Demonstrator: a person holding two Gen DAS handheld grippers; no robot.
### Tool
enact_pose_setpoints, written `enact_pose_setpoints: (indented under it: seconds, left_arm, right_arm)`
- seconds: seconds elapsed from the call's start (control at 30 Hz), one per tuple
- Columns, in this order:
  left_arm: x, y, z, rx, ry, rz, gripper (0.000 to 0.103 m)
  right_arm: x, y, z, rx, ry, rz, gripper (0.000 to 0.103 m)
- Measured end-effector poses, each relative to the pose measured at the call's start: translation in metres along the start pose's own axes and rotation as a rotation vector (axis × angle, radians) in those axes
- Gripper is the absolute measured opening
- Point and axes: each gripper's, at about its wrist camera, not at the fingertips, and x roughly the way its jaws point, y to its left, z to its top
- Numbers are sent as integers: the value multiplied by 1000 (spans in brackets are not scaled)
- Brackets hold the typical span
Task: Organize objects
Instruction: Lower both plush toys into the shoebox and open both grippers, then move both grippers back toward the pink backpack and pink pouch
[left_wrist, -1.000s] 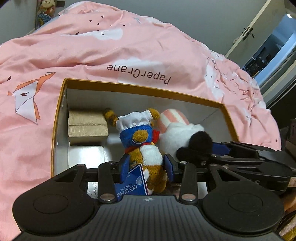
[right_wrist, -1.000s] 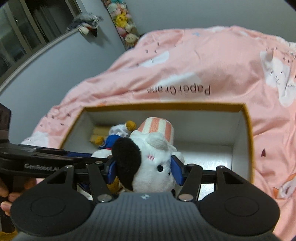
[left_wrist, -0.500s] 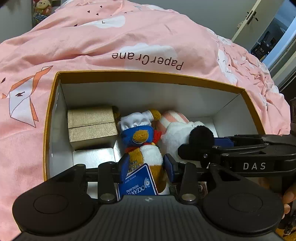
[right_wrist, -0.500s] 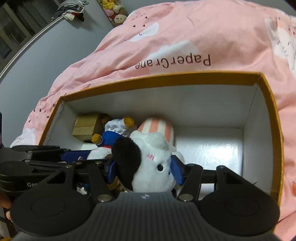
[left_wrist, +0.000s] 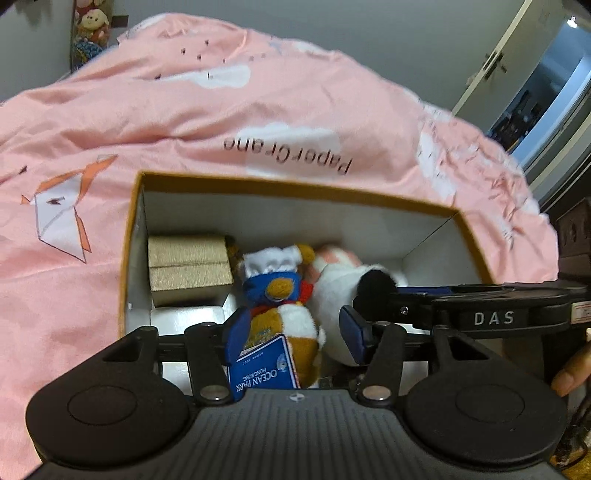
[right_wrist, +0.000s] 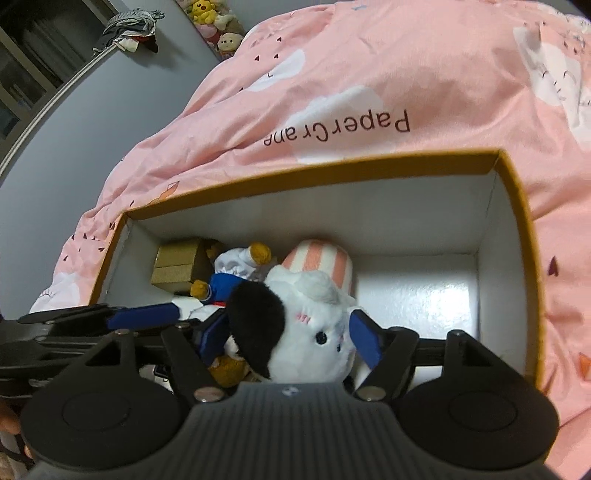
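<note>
An open box with a tan rim lies on the pink quilt. Inside, a plush bird in a white hat with a blue tag lies between the wide-apart fingers of my left gripper, which is open. Beside it a white plush dog with a black ear and striped hat lies between the spread fingers of my right gripper, open as well. The dog also shows in the left wrist view. The bird also shows in the right wrist view.
A gold gift box sits at the box's left end. The box's right part shows bare white floor. The pink "PaperCrane" quilt surrounds the box. Plush toys stand by the far wall.
Both grippers' fingers have spread apart, letting go of the bird and the dog, which now rest in the box. Both grippers have drawn back a little.
</note>
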Motion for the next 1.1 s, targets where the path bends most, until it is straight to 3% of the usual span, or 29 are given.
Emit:
enact_pose_setpoints:
  seconds: [0.1, 0.13, 0.2, 0.47, 0.67, 0.9, 1.1]
  left_arm:
    - [-16, -2, -3, -13, -44, 1, 61]
    - [-20, -3, -4, -18, -58, 0, 61]
    - [-28, -5, -8, -29, -84, -2, 61]
    - [-50, -17, -27, -24, -154, 53, 58]
    - [-80, -37, -48, -3, -209, -42, 54]
    - [-98, -70, -89, 71, -194, -210, 48]
    - [-77, -96, -138, 234, -74, -195, 44]
  right_arm:
    - [-10, 3, -2, -23, -24, -6, 66]
    - [-12, 4, -4, -27, -28, 1, 54]
    - [-11, 4, -5, -21, -25, 20, 43]
    - [-5, 20, -15, -113, -42, -27, 41]
    - [-56, 33, -27, -154, -127, -31, 42]
    - [-145, 32, -98, -135, -235, -57, 41]
    - [-178, 18, -177, -96, -213, -171, 41]
